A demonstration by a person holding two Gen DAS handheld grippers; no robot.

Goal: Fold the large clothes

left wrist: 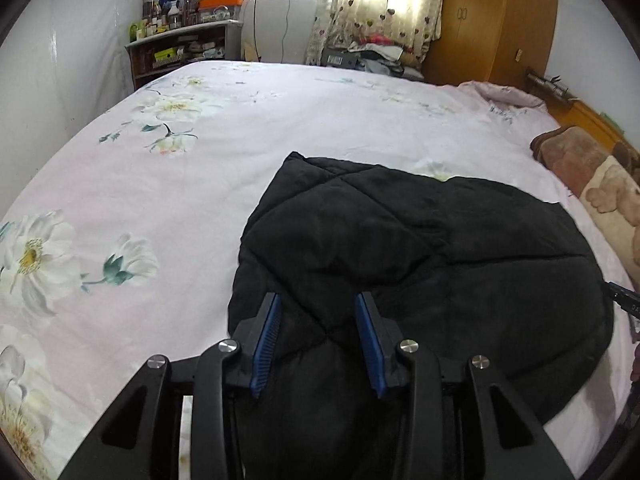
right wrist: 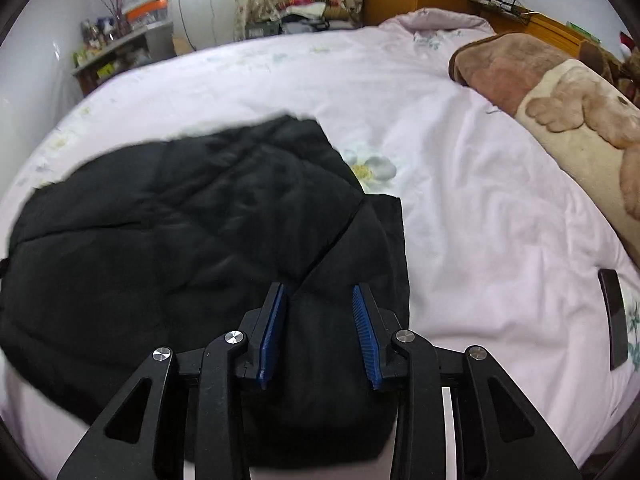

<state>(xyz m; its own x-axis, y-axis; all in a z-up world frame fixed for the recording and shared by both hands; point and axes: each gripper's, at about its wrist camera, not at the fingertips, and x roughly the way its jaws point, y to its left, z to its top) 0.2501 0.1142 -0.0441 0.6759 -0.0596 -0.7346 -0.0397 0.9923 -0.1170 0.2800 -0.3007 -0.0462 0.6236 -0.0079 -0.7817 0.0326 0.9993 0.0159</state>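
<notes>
A black quilted jacket (left wrist: 420,248) lies partly folded on the pink floral bed sheet (left wrist: 168,184). It also shows in the right wrist view (right wrist: 168,232). My left gripper (left wrist: 319,300) is open, its blue pads (left wrist: 269,336) spread over the jacket's near left part. My right gripper (right wrist: 319,290) is open too, its blue pads (right wrist: 366,332) over the jacket's near right edge. Neither holds cloth that I can see. The jacket under both gripper bodies is hidden.
A brown and cream bear blanket (right wrist: 560,112) lies along the right side of the bed. A dark flat object (right wrist: 614,312) rests on the sheet at far right. A cluttered shelf (left wrist: 180,48), curtains and a wooden wardrobe (left wrist: 492,16) stand beyond the bed.
</notes>
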